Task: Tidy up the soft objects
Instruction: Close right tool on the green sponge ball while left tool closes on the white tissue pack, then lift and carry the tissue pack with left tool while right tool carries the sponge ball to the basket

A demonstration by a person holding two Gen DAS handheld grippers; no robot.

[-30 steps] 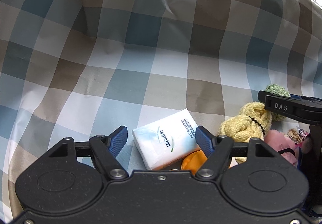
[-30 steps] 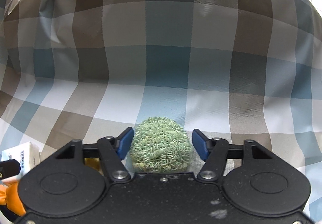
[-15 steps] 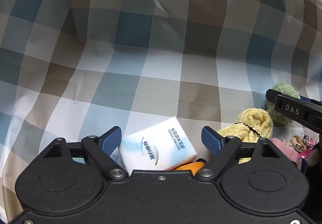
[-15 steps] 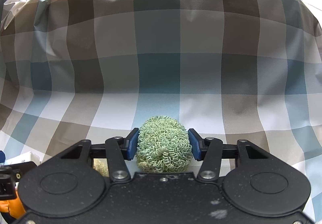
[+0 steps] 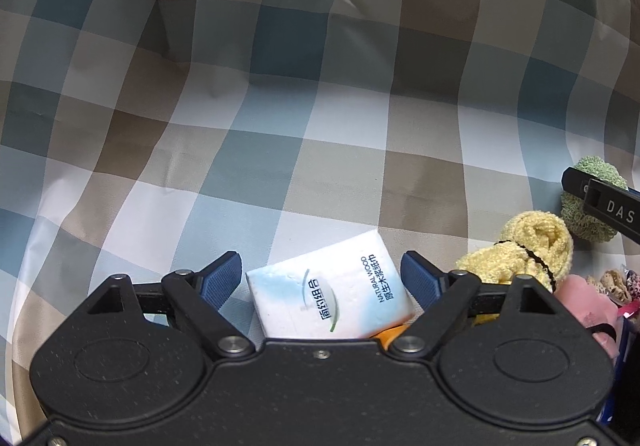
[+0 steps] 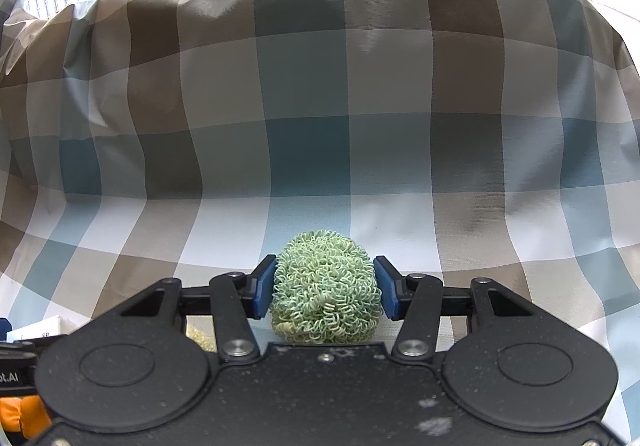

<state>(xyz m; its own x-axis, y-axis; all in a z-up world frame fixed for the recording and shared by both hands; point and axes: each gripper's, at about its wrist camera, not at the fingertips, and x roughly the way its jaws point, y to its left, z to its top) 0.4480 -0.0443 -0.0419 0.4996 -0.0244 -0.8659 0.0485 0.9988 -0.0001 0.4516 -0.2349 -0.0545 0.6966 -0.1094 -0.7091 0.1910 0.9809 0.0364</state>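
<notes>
Left wrist view
Left gripper [image 5: 321, 278]: held wide; nothing gripped.
Tissue pack [image 5: 330, 296]: laid between the pads on the checked cloth [image 5: 280, 125], apart from both.
Yellow towel [image 5: 528, 250]: seen just right of the pack.
Pink toy [image 5: 592, 306]: seen at the right edge.

Right wrist view
Right gripper [image 6: 325, 288]: narrowed; both pads pressed on the green ball [image 6: 326, 288].
Green ball: held low over the cloth.

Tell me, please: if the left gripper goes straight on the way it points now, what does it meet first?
Most likely the white tissue pack. It lies between the open jaws of the left gripper, directly ahead, with the checked cloth under and beyond it. The pads do not seem to touch it, though depth is hard to judge.
</notes>
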